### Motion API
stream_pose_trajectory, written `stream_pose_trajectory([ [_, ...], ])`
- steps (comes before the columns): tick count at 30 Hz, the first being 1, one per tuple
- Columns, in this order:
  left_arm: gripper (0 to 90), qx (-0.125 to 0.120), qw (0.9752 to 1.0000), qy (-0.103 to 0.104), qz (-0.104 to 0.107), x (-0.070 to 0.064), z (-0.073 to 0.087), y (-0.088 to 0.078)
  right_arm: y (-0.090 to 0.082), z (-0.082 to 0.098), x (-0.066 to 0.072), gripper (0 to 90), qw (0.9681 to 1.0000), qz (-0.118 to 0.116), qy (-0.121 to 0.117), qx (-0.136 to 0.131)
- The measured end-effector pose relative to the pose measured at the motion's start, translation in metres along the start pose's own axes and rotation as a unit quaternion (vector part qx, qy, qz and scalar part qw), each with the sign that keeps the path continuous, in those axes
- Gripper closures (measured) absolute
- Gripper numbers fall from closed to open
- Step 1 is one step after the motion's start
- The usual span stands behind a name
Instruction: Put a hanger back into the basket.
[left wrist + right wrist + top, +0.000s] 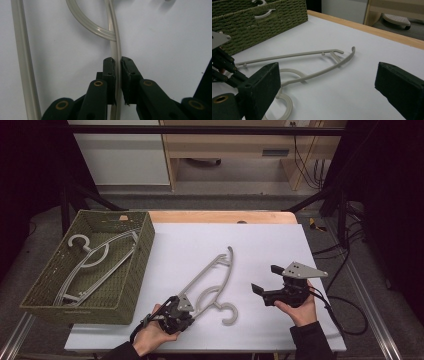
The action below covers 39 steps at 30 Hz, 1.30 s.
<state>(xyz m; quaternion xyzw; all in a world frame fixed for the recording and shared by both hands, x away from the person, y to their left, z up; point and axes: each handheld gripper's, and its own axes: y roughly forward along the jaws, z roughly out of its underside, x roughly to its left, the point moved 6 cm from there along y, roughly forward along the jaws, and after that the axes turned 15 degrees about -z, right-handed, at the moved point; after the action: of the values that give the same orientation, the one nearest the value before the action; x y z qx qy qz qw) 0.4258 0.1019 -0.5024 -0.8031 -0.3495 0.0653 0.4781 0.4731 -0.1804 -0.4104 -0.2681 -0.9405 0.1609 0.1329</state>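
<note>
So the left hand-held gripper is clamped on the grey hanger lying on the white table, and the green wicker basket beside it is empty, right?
Not quite. The left hand-held gripper is clamped on the grey hanger, but the green wicker basket is not empty: the high view shows another hanger lying inside it.

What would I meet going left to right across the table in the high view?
Green woven basket holding a grey hanger → left gripper, shut on the hanger on the table → right gripper, jaws open.
</note>
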Motion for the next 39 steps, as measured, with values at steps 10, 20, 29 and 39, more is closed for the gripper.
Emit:
stream_pose_trajectory([
  [10,82.2,-0.041,0.9987,-0.029,-0.008,0.018,-0.006,-0.028,0.0,0.0,-0.001,6.6,1.0,0.002,0.001,0.0],
  [20,82.2,-0.067,0.9973,-0.03,-0.007,0.032,-0.016,-0.057,-0.003,0.001,-0.004,6.6,1.0,0.004,0.003,-0.004],
  [29,82.1,-0.109,0.9936,-0.026,-0.015,0.045,-0.04,-0.099,-0.007,-0.002,-0.004,6.2,0.9999,0.006,0.004,-0.014],
  [39,82.2,-0.134,0.9901,-0.015,-0.041,0.076,-0.059,-0.14,-0.011,-0.003,-0.005,5.1,0.9997,0.011,0.004,-0.023],
])
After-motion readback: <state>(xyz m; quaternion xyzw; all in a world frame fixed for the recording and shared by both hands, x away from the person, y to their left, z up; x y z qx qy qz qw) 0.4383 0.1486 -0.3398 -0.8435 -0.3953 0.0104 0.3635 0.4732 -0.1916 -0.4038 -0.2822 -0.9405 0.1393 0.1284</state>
